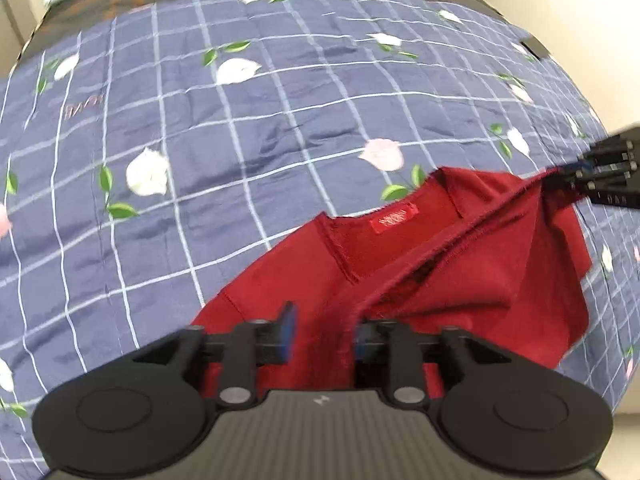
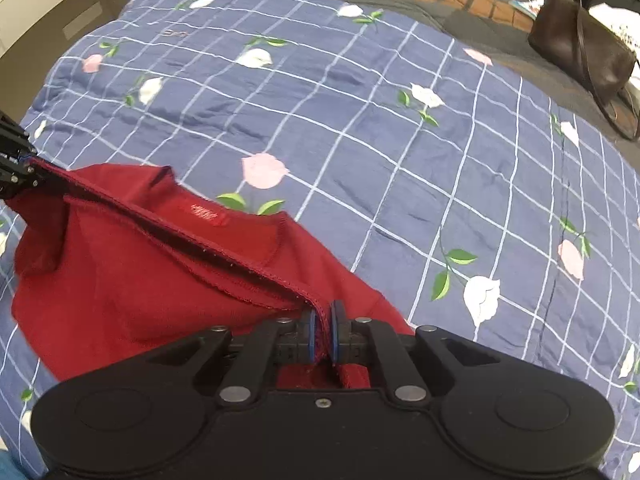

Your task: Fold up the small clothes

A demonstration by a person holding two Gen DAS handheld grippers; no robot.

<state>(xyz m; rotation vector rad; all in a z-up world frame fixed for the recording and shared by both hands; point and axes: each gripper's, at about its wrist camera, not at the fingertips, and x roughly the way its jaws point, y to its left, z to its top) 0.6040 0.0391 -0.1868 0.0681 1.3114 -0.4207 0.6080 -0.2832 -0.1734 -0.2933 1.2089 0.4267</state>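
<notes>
A small red garment (image 1: 440,280) lies on a blue checked quilt with flower prints (image 1: 240,140), its inner neck label facing up. My left gripper (image 1: 326,336) has its jaws apart around the garment's hem edge, the cloth running between the blue pads. My right gripper (image 2: 325,334) is shut on the other end of the same hem (image 2: 200,248), which is stretched taut and lifted between the two grippers. The right gripper also shows at the right edge of the left wrist view (image 1: 576,184). The left gripper shows at the left edge of the right wrist view (image 2: 24,164).
The quilt (image 2: 360,140) covers a bed with a dark blanket (image 2: 460,4) beyond it. A brown leather bag (image 2: 580,52) sits at the far right on the blanket, with white items behind it. A pale wall or bed frame (image 2: 60,8) borders the left.
</notes>
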